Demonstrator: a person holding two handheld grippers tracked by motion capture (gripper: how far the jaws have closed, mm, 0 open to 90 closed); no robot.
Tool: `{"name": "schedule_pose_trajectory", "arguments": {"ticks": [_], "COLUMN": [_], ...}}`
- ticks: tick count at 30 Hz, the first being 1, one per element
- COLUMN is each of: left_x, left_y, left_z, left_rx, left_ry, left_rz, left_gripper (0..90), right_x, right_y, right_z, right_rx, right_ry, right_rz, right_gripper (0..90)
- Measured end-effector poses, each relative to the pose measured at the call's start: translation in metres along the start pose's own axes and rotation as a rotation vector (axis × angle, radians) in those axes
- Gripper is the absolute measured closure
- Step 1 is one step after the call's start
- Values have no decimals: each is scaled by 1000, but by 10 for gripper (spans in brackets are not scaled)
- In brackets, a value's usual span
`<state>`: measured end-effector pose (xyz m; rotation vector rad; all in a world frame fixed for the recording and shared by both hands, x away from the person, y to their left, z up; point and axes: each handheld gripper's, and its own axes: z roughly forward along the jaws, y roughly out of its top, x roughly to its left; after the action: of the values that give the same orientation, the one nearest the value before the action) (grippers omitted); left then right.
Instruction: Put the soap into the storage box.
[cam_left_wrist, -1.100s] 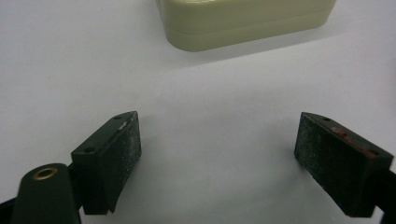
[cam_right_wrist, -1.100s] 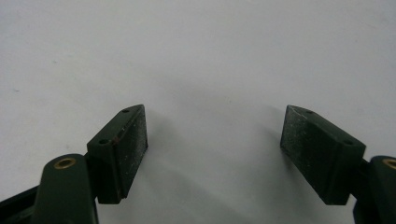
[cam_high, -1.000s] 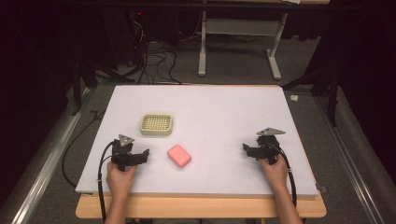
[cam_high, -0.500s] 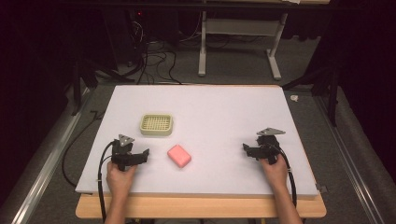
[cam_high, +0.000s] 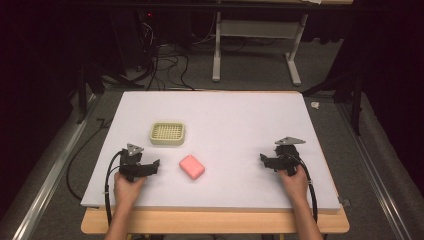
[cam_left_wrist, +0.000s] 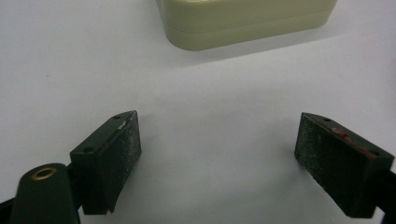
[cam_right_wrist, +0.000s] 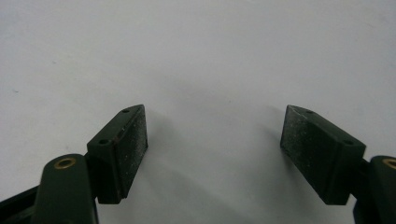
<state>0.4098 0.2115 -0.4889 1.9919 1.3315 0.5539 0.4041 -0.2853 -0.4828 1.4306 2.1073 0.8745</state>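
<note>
Both grippers rest on white table, fingers spread, nothing held.

Left gripper (cam_high: 150, 167) sits just left of the pink rectangular soap bar (cam_high: 192, 166), w/ gap between; its fingers (cam_left_wrist: 114, 158) face the cream plastic soap dish w/ grid top (cam_high: 167, 134), near but apart. Right gripper (cam_high: 265, 161) lies well apart, by right edge of white table (cam_high: 240, 120), fingers (cam_right_wrist: 126, 149) spread over bare surface.
</note>
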Motion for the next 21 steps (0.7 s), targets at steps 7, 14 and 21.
{"name": "schedule_pose_trajectory", "arguments": {"ticks": [7, 14, 21], "left_x": [-1, -9, -24], "left_y": [1, 8, 18], "left_z": [0, -15, -34], "left_rx": [6, -45, -106], "left_ry": [11, -19, -69], "left_rz": [0, -8, 57], "left_gripper": [151, 155, 152], "right_x": [0, 0, 0], "right_y": [0, 0, 0], "right_z": [0, 0, 0], "right_rx": [1, 0, 0], "right_ry": [1, -2, -1], "right_rz": [0, -2, -2], "right_gripper": [235, 235, 235]}}
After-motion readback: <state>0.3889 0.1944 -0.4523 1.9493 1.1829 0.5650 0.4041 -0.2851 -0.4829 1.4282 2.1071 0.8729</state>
